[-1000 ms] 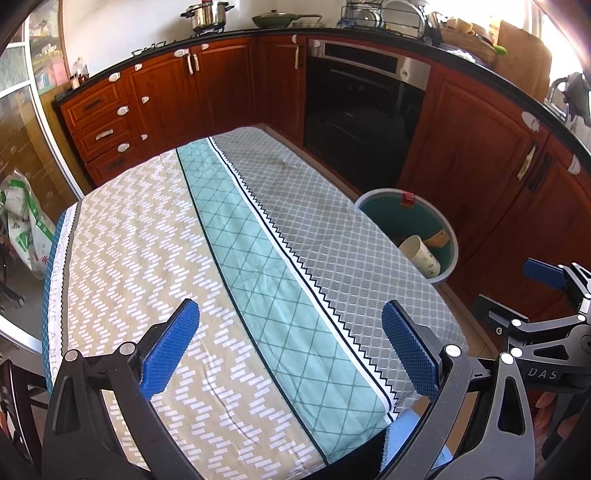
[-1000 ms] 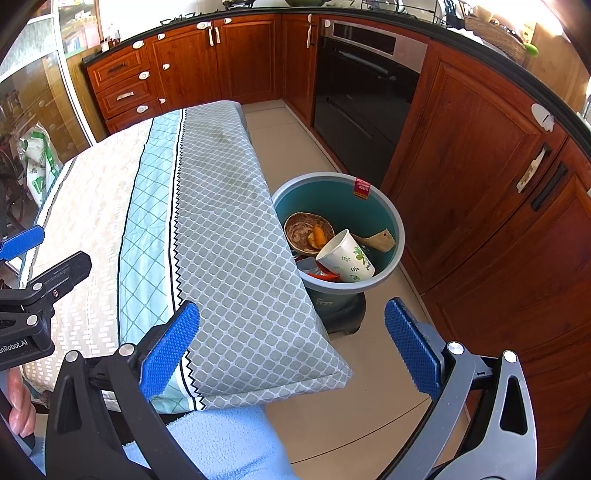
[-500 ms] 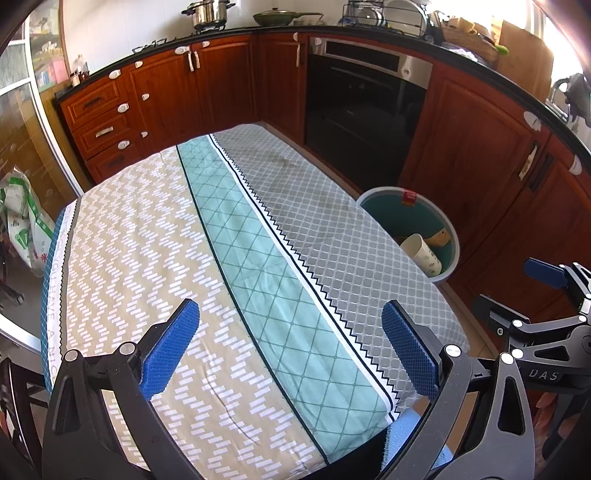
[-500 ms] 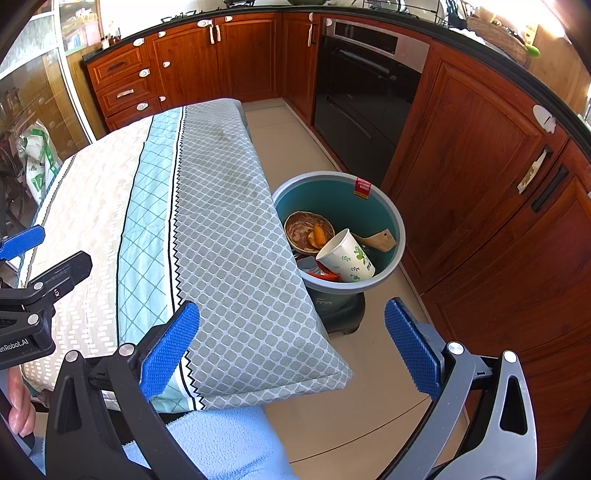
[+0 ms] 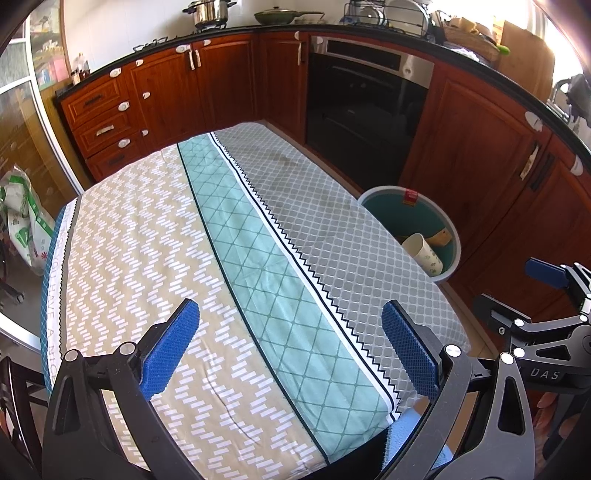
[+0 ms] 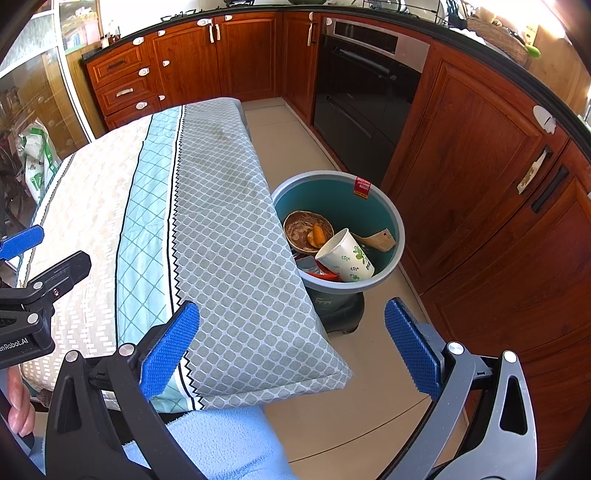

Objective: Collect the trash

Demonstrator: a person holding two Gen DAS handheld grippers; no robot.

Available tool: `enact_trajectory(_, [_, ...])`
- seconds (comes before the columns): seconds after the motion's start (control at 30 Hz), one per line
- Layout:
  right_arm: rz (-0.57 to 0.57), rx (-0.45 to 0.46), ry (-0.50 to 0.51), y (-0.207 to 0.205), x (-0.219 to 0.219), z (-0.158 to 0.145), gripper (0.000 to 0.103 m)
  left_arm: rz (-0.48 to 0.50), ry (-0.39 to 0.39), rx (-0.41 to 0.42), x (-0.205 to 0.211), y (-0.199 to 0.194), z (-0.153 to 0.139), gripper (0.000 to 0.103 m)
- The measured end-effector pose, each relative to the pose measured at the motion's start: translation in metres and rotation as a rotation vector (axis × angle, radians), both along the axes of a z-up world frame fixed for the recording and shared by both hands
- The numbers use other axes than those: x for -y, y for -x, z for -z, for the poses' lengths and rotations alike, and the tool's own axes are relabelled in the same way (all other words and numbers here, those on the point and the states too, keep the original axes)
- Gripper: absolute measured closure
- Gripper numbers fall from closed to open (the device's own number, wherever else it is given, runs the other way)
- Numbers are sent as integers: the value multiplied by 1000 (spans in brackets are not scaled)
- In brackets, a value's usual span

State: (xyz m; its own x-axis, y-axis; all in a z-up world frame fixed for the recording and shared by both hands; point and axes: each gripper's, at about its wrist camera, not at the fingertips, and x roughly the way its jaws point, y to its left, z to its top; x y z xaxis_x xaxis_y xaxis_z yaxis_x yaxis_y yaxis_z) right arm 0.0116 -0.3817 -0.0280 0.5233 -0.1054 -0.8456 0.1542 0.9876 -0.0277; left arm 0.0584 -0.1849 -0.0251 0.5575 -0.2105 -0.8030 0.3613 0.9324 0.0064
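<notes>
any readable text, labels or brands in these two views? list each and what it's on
"DAS" – on the right gripper body, left wrist view.
"enRobot.AI" (start cut off) – on the left gripper body, right wrist view.
"OU HAVE A NIC" (partial) – on the tablecloth border.
Red label on the trash bin: too small to read.

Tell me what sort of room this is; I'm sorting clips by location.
A home kitchen, most likely: a built-in oven set among wooden cabinets, a steel pot on the counter, and a trash bin beside a cloth-covered table.
</notes>
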Motion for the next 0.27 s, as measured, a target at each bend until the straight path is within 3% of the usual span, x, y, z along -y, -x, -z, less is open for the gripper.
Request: enact_trajectory(0.27, [6,-7,5,-1,0,3,7,-14,-6,-16,1,-2,4,4])
